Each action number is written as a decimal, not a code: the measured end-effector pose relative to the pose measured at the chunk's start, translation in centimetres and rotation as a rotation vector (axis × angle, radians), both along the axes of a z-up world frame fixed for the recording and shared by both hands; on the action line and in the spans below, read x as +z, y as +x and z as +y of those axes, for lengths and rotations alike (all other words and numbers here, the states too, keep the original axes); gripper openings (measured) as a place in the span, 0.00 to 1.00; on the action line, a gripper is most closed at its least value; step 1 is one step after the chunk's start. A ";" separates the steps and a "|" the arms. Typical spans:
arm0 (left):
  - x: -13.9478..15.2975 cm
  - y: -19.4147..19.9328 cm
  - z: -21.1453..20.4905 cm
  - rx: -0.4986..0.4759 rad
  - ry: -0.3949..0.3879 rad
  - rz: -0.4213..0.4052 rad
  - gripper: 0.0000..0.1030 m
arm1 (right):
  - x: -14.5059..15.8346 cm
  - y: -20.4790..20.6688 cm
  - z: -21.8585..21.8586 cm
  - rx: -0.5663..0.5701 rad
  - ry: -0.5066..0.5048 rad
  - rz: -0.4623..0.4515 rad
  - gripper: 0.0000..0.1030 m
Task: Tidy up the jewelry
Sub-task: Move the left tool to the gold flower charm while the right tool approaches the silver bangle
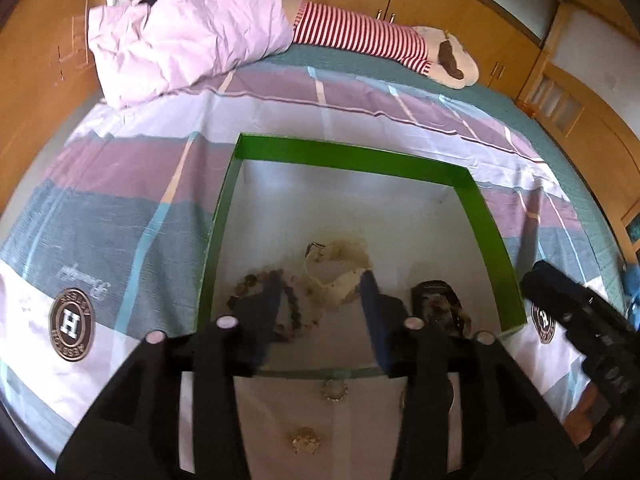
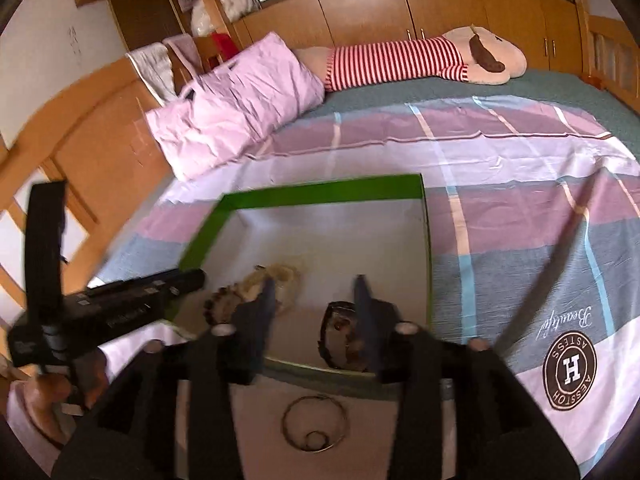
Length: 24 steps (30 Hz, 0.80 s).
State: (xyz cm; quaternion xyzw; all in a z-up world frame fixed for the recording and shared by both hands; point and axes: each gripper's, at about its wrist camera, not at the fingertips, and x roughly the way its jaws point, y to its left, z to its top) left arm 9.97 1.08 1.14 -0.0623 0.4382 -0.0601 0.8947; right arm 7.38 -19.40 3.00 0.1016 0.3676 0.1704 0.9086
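Observation:
A green-rimmed box (image 1: 352, 154) (image 2: 320, 194) with a white floor lies on the bed. In it are a dark bead bracelet (image 1: 294, 304) (image 2: 218, 304), a cream pearl necklace (image 1: 340, 264) (image 2: 280, 274) and a dark watch-like piece (image 1: 438, 300) (image 2: 340, 320). My left gripper (image 1: 322, 280) is open and empty above the box's near part. My right gripper (image 2: 316, 284) is open and empty over the box's near edge. On the sheet in front of the box lie a small toothed ring (image 1: 334, 390), a gold brooch (image 1: 305, 440) and a thin metal bangle with a small ring inside it (image 2: 314, 424).
A pink pillow (image 1: 180, 28) (image 2: 240, 100) and a striped plush toy (image 1: 360, 36) (image 2: 420, 60) lie at the far side of the bed. Wooden cabinets (image 2: 400, 8) stand behind. The other gripper shows at the right edge of the left wrist view (image 1: 580, 320) and the left edge of the right wrist view (image 2: 100, 312).

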 end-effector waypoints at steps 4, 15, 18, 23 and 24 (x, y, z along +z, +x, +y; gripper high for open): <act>0.7 -2.8 0.3 -0.004 0.003 0.027 0.48 | 1.1 -2.0 -0.2 0.057 0.024 0.044 0.43; -5.2 -5.5 3.0 0.099 0.028 0.316 0.61 | -5.2 -2.9 2.3 0.113 -0.187 0.287 0.73; -5.3 -5.6 2.5 0.088 0.054 0.320 0.72 | -7.7 -2.7 4.3 0.160 -0.272 0.337 0.76; -6.8 -5.4 1.6 0.059 0.087 0.369 0.72 | -10.9 -3.0 7.5 0.211 -0.464 0.339 0.76; -7.0 -5.4 1.5 0.057 0.088 0.377 0.73 | -11.0 -3.0 7.6 0.212 -0.466 0.333 0.76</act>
